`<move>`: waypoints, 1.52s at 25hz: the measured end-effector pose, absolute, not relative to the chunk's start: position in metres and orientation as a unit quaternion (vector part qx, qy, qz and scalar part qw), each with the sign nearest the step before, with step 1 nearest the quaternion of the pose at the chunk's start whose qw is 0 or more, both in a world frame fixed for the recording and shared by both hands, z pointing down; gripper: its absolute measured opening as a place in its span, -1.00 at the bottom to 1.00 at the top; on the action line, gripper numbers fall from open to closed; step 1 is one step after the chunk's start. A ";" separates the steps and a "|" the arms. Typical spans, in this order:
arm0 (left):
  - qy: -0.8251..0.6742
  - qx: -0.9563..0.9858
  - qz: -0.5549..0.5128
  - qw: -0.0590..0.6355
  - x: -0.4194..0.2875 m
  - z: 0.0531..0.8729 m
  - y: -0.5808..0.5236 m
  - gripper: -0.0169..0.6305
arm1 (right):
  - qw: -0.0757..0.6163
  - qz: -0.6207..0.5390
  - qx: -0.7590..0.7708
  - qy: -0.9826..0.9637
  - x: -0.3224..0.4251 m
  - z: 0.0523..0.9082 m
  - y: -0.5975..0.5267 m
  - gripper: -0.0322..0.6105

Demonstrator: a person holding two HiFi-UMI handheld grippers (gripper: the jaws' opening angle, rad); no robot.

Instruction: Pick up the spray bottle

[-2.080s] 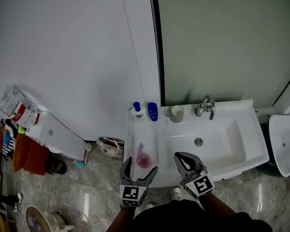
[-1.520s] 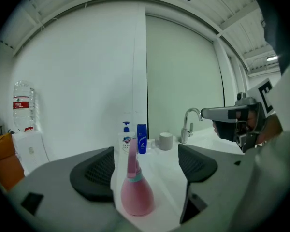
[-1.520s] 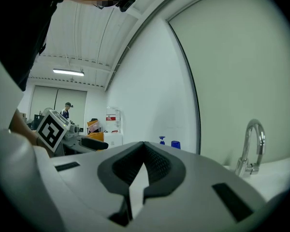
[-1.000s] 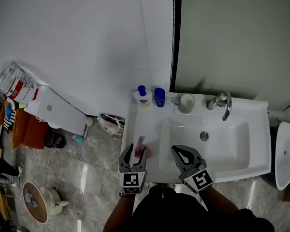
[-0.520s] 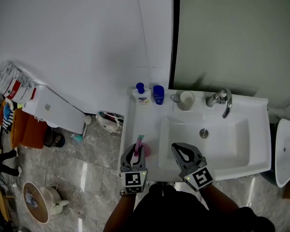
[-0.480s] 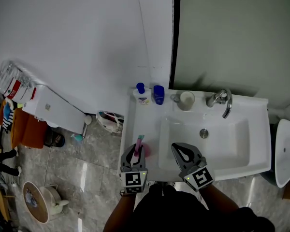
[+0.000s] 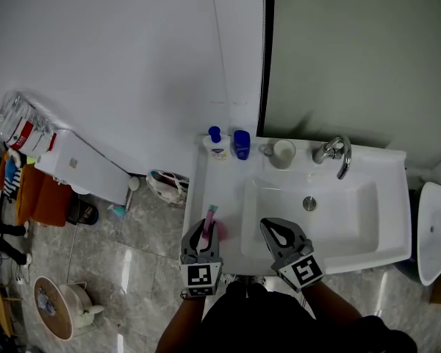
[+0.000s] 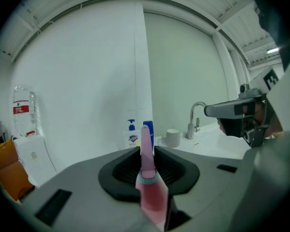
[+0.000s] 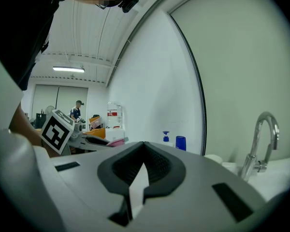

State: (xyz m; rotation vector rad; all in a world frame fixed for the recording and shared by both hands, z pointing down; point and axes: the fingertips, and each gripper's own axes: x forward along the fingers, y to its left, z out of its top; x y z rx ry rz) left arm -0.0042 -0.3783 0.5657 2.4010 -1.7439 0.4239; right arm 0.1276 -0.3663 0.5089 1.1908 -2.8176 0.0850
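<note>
The pink spray bottle (image 7: pixel 212 224) stands at the front left corner of the white washbasin counter (image 7: pixel 206 190). My left gripper (image 7: pixel 204 235) is shut on it; in the left gripper view the bottle's body and slim nozzle (image 8: pixel 149 187) rise between the two dark pads (image 8: pixel 121 170). My right gripper (image 7: pixel 272 228) hovers over the basin's front edge, beside the left one. Its jaws meet at the tips with nothing between them (image 9: pixel 144 146). The left gripper with the pink bottle also shows at the left of the right gripper view (image 9: pixel 94 140).
At the back of the counter stand a pump soap bottle (image 7: pixel 215 145), a blue cup (image 7: pixel 241 144), a white mug (image 7: pixel 284 154) and the tap (image 7: pixel 336 154). The basin bowl (image 7: pixel 331 215) lies to the right. A white box (image 7: pixel 81 169) and bags sit on the floor at left.
My left gripper's jaws have closed onto the pink bottle; one second ago they stood wider around it. The right gripper has kept still.
</note>
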 end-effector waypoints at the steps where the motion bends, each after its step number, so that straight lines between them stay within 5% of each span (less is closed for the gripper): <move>1: -0.581 0.799 0.139 0.070 -0.004 0.563 -0.378 -0.69 | 0.040 0.026 0.389 -0.920 0.128 0.508 -0.366 -0.90; 38: -0.585 0.809 0.055 0.013 -0.014 0.447 -0.388 -0.69 | 0.022 -0.004 0.388 -0.922 0.118 0.477 -0.374 -0.90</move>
